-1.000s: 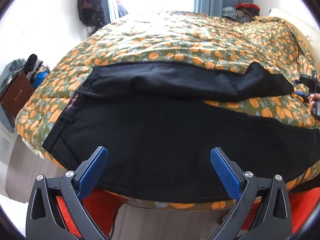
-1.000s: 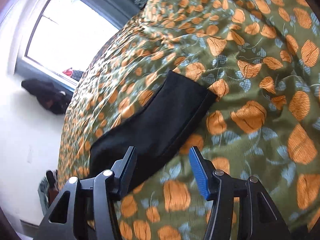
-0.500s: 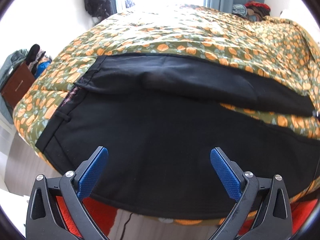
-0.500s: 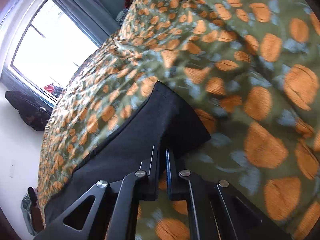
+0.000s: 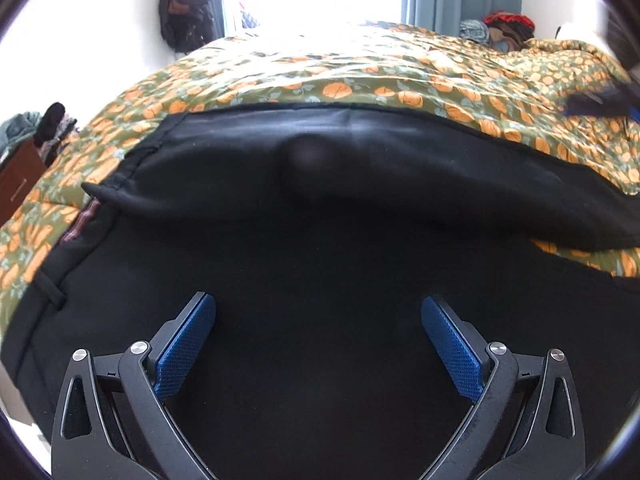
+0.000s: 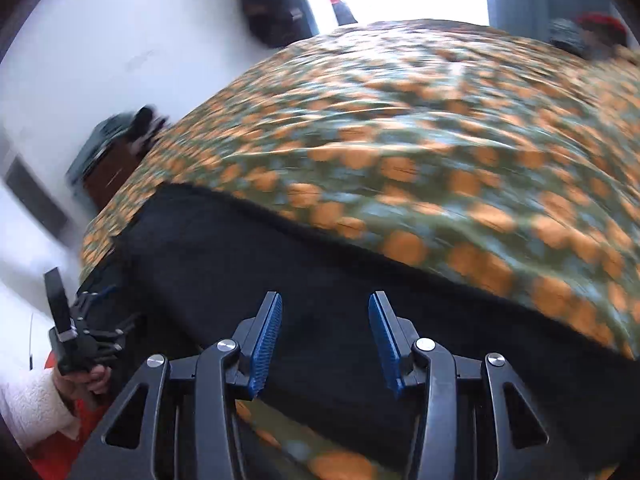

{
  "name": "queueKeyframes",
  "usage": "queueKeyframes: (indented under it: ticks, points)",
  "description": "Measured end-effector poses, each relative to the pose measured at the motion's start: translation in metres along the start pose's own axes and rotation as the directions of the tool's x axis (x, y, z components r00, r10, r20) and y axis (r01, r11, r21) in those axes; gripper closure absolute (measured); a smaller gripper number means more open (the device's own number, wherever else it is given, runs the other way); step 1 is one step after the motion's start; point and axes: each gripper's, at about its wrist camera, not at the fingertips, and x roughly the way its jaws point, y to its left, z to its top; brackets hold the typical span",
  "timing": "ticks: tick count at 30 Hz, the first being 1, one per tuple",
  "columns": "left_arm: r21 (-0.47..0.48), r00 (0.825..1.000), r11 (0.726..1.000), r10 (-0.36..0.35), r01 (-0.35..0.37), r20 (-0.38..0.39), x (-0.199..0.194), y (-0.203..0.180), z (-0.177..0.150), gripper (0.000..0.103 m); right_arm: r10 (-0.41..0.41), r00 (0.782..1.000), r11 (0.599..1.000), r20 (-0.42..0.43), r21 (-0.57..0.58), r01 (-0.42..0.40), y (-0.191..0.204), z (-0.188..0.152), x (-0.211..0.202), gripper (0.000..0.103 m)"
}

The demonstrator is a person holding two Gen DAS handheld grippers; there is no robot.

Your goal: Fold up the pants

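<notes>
Black pants [image 5: 320, 248] lie across the near side of a bed, waistband at the left, one leg lying over the other along the far side. My left gripper [image 5: 318, 332] is open and empty, low over the middle of the near leg. My right gripper [image 6: 325, 336] is open and empty above the black pants [image 6: 248, 264]; this view is motion-blurred. The left gripper's body [image 6: 76, 340] shows at the left edge of the right wrist view, held in a hand.
The bed has a green cover with orange prints [image 5: 360, 76]. A dark bag [image 5: 184, 4] hangs on the wall by the window. A brown cabinet [image 5: 16, 176] with clothes stands at the left. Clothes [image 5: 504, 28] are piled at the far right.
My right gripper was shut on the leg's hem half a second ago; now it is open and has swung back over the pants. My left gripper has moved closer over the pants.
</notes>
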Motion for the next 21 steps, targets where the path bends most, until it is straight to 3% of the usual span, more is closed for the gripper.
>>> queueKeyframes:
  ticks: [1, 4, 6, 8, 11, 13, 14, 16, 18, 20, 21]
  points:
    - [0.007, 1.0, 1.0, -0.014, 0.014, 0.001, 0.0, 0.0, 0.002, 0.001, 0.048, 0.998, 0.998, -0.043, -0.049, -0.05, 0.015, 0.022, 0.029, 0.057]
    - [0.017, 0.999, 0.999, -0.049, 0.049, -0.004, 0.002, 0.002, 0.001, 0.001, 0.037, 0.987, 0.977, -0.156, -0.202, -0.069, 0.056, 0.063, 0.105, 0.058]
    - [0.021, 0.998, 0.998, -0.064, 0.064, -0.009, 0.002, 0.003, 0.002, 0.001, 0.017, 0.975, 0.966, -0.219, -0.248, -0.072, 0.061, 0.085, 0.142, 0.057]
    - [0.028, 0.997, 0.997, -0.07, 0.07, -0.013, 0.004, 0.001, 0.001, 0.001, 0.025, 0.953, 0.961, -0.303, -0.255, -0.106, 0.057, 0.097, 0.171, 0.057]
    - [0.033, 0.998, 0.997, -0.066, 0.067, -0.017, 0.006, -0.002, 0.002, 0.001, 0.006, 0.893, 0.945, -0.45, -0.29, -0.153, 0.057, 0.097, 0.198, 0.058]
    - [0.033, 0.997, 0.997, -0.069, 0.07, -0.019, 0.006, -0.002, 0.001, 0.001, -0.027, 0.873, 0.932, -0.488, -0.327, -0.154, 0.061, 0.095, 0.202, 0.072]
    - [0.03, 0.997, 0.997, -0.075, 0.076, -0.02, 0.006, -0.001, 0.001, 0.001, -0.082, 0.873, 0.918, -0.48, -0.378, -0.122, 0.065, 0.095, 0.2, 0.097]
    - [0.023, 0.996, 0.996, -0.086, 0.087, -0.024, 0.006, 0.002, 0.002, 0.001, -0.16, 0.884, 0.882, -0.44, -0.465, -0.072, 0.075, 0.1, 0.193, 0.098]
    - [0.015, 0.995, 0.995, -0.099, 0.1, -0.027, 0.006, 0.005, 0.002, 0.001, -0.285, 0.898, 0.815, -0.336, -0.577, 0.043, 0.088, 0.106, 0.189, 0.099]
    - [0.017, 0.994, 0.995, -0.102, 0.103, -0.026, 0.006, 0.005, 0.002, 0.001, -0.392, 0.895, 0.731, -0.215, -0.663, 0.16, 0.103, 0.105, 0.192, 0.099]
    - [0.021, 0.995, 0.995, -0.101, 0.102, -0.025, 0.006, 0.005, 0.001, 0.001, -0.409, 0.891, 0.725, -0.196, -0.663, 0.187, 0.105, 0.103, 0.197, 0.098]
